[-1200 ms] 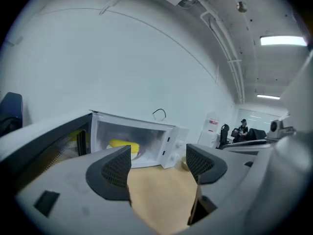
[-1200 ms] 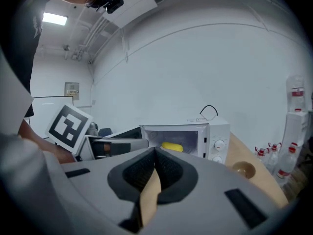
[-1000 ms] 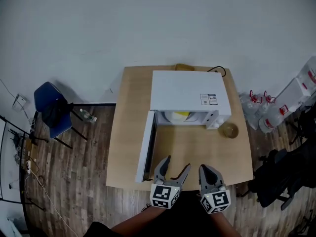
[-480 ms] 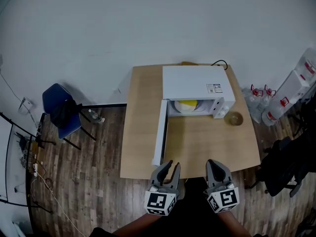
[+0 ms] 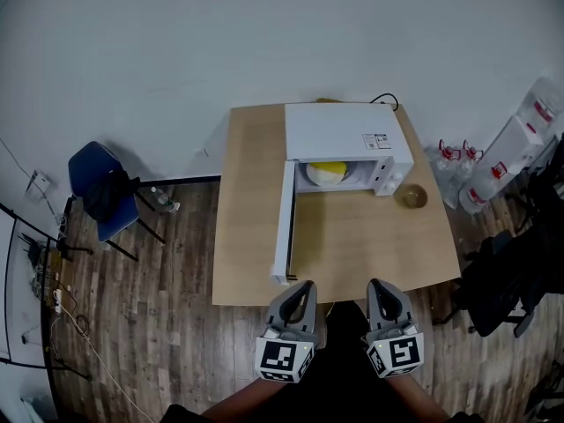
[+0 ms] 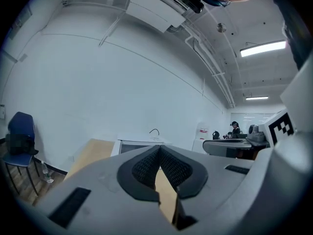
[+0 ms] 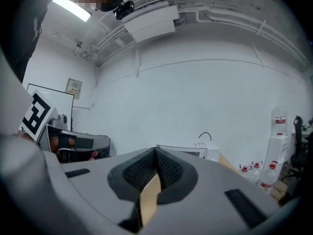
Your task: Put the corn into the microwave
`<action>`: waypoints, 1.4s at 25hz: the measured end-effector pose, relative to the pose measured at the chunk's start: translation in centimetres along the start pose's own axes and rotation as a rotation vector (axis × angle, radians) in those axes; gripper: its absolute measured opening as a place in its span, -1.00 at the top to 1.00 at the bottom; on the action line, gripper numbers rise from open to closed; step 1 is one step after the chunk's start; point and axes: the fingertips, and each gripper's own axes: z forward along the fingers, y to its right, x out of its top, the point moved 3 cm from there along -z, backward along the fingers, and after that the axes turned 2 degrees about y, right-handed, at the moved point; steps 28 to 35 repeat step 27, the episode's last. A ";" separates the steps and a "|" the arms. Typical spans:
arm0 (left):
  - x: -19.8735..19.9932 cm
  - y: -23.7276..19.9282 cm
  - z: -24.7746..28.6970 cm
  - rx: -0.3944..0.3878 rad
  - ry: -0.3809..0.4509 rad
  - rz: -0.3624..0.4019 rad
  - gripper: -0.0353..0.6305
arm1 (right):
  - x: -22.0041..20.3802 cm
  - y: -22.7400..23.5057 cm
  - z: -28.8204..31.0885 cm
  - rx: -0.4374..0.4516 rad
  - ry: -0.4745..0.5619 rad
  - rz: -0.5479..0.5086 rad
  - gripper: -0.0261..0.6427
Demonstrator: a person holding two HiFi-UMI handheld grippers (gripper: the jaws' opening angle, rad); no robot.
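Note:
The white microwave point(image 5: 344, 135) stands at the back of the wooden table point(image 5: 251, 192), its door point(image 5: 285, 223) swung open to the left. The yellow corn point(image 5: 328, 171) lies on a pale plate inside the cavity. Both grippers hang in front of the table's near edge, off the tabletop and well away from the microwave. My left gripper point(image 5: 300, 289) is shut with nothing in it; in the left gripper view point(image 6: 159, 151) its pads meet. My right gripper point(image 5: 385, 287) is shut and empty too, its pads together in the right gripper view point(image 7: 155, 153).
A small round glass bowl point(image 5: 411, 196) sits on the table right of the microwave. A blue chair point(image 5: 101, 192) stands on the wooden floor at the left. Water bottles point(image 5: 458, 161) and a black chair point(image 5: 511, 280) crowd the right side.
The left gripper's jaws have gone from wide open to shut. Both grippers have drawn back from over the table's front edge toward me. The microwave door stays open.

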 end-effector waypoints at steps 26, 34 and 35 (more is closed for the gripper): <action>-0.9 -1.4 4.5 -0.019 -0.030 0.032 0.85 | -0.7 2.1 1.0 -0.048 -0.014 -0.019 0.75; -1.1 -1.5 4.7 -0.018 -0.036 0.037 0.85 | -0.9 2.1 1.1 -0.051 -0.015 -0.020 0.75; -1.1 -1.5 4.7 -0.018 -0.036 0.037 0.85 | -0.9 2.1 1.1 -0.051 -0.015 -0.020 0.75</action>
